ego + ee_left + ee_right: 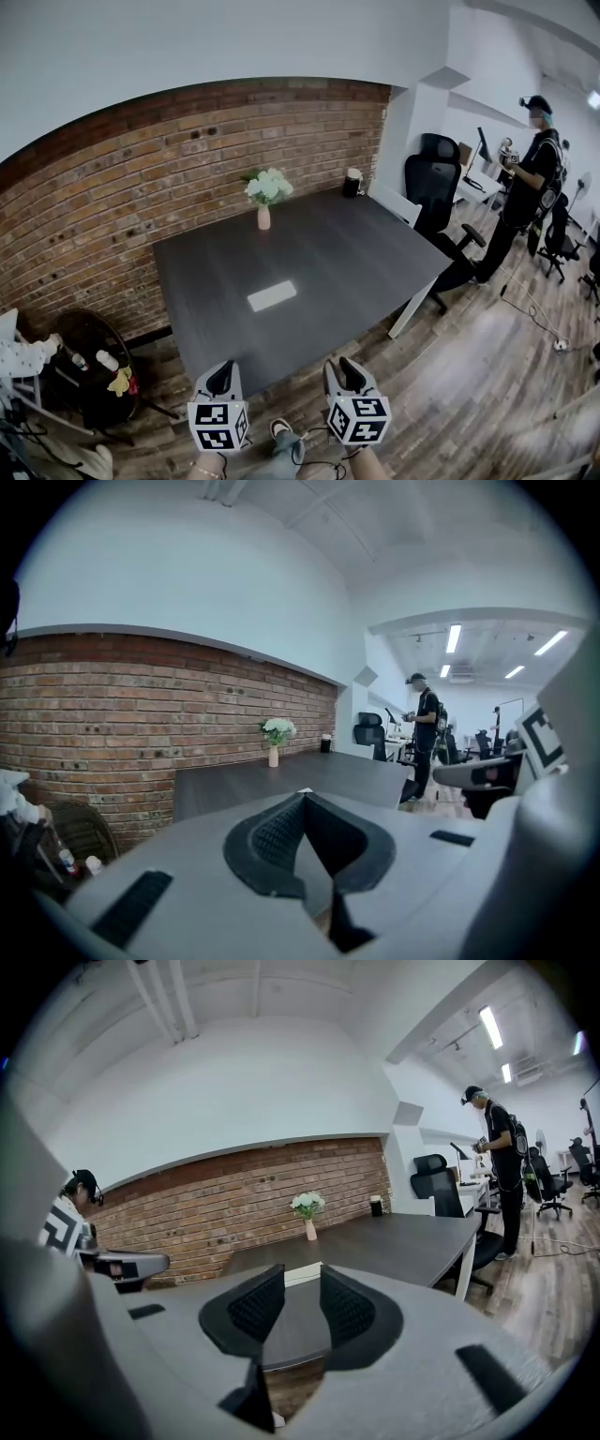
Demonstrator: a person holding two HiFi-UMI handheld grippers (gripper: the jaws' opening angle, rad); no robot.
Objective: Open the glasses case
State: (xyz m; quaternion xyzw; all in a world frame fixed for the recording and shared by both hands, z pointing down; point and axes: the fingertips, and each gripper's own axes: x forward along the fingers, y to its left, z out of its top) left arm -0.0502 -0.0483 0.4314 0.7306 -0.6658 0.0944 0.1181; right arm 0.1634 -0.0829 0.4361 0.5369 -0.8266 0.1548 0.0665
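While the white glasses case (272, 296) lay flat and apparently unopened near the middle of the dark counter (375, 253), both claws were held short of the counter's near edge, well apart from the case.

Step in hand, as judged: the approach, with no contact yet made.

The case lay at about one o'clock from the left claw (222, 376) and eleven o'clock from the right claw (340, 372).

Left claw: jaws closed tip to tip, nothing between them.

Right claw: jaws narrowly parted and empty, the case visible beyond the gap in the right gripper view.

Pose: both claws low, side by side and roughly level, pointing forward toward the brick wall (141, 187), marker cubes facing the head camera.

Next move, as judged: carry both claws forward over the counter, part the left jaws, steady the case's base with one claw and lift the lid's edge with the other.

A vase of flowers (264, 199) stood at twelve o'clock beyond the case, and a dark cup (352, 183) at one o'clock.
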